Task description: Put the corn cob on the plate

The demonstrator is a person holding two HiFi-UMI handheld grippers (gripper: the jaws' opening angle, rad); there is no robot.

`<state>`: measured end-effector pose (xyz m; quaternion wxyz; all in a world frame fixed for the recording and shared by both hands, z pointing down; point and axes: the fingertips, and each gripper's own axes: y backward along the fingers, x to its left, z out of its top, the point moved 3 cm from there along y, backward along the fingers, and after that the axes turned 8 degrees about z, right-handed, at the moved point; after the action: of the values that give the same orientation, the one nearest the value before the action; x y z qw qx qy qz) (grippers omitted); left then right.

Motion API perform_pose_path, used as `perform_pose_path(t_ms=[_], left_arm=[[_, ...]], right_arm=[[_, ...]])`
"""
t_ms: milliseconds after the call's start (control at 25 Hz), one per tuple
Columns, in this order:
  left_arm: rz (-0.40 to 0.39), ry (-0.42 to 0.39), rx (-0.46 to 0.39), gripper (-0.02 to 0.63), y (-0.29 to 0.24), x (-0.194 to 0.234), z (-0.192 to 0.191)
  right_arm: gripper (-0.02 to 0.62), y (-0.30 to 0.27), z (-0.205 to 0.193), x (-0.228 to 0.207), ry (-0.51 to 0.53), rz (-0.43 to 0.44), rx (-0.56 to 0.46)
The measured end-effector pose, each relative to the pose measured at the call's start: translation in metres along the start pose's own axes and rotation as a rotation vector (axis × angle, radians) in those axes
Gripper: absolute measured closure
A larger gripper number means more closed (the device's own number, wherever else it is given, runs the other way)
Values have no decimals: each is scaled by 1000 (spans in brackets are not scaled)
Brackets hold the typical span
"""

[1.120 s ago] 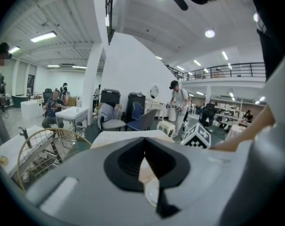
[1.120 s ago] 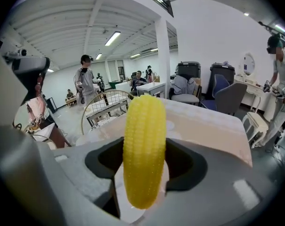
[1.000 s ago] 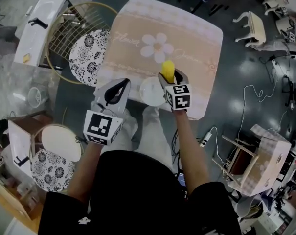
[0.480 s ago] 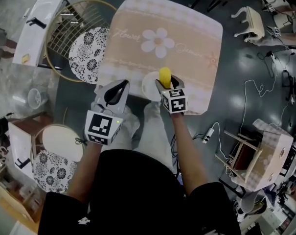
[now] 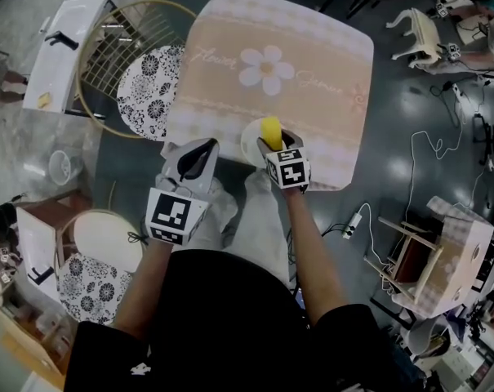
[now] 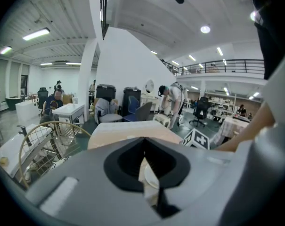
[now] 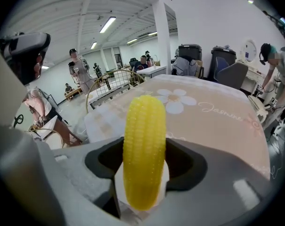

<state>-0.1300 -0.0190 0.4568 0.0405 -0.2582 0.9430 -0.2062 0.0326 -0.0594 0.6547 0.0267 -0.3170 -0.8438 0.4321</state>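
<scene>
The fingers (image 7: pixel 187 166) of the right gripper (image 5: pixel 274 143) squeeze the corn cob (image 5: pixel 271 130) from both sides. The yellow cob stands up straight between them. The left gripper (image 5: pixel 199 147) is just beside it, by the near edge of the table (image 5: pixel 336 121). Its two fingers are pressed together and hold nothing. Under the cob sits a small white plate (image 5: pixel 248 144), on the side of the table closest to the person. The cob is right over the plate, but I cannot tell if its bottom end touches it. The table wears a pink cloth (image 5: pixel 312 47) with a big white flower (image 5: pixel 267 73) in the middle and curly words on each side of the flower. Farther off to the left is a round gold wire frame (image 5: pixel 95 55) with a black-and-white flowery cushion (image 5: pixel 147 80) lying on it. Just past that stands a long white bench (image 5: pixel 67 43). Far off to the right, a little white chair (image 5: pixel 422 39) sits on the dark floor. In the right gripper view, some people (image 7: pixel 78 72) stand far back in the big bright room.
</scene>
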Motion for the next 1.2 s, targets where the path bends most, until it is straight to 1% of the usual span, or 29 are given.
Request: perform_pose_path(t_ms=[320, 600, 760, 920, 1040, 1200], left_arm=[[0, -4, 3, 601, 4, 6, -8], [12, -13, 9, 601, 9, 14, -12], [6, -19, 13, 601, 9, 15, -14], [-5, -20, 13, 601, 8, 14, -14], [-15, -23, 13, 601, 5, 14, -14], [-26, -25, 18, 601, 3, 15, -16]], right_arm=[[337, -17, -5, 4, 31, -9, 46], [337, -28, -8, 4, 57, -25, 63], [337, -29, -8, 3, 42, -27, 48], [337, -30, -9, 4, 39, -22, 57], [336, -33, -11, 2, 46, -35, 67], [336, -35, -12, 1, 29, -50, 62]])
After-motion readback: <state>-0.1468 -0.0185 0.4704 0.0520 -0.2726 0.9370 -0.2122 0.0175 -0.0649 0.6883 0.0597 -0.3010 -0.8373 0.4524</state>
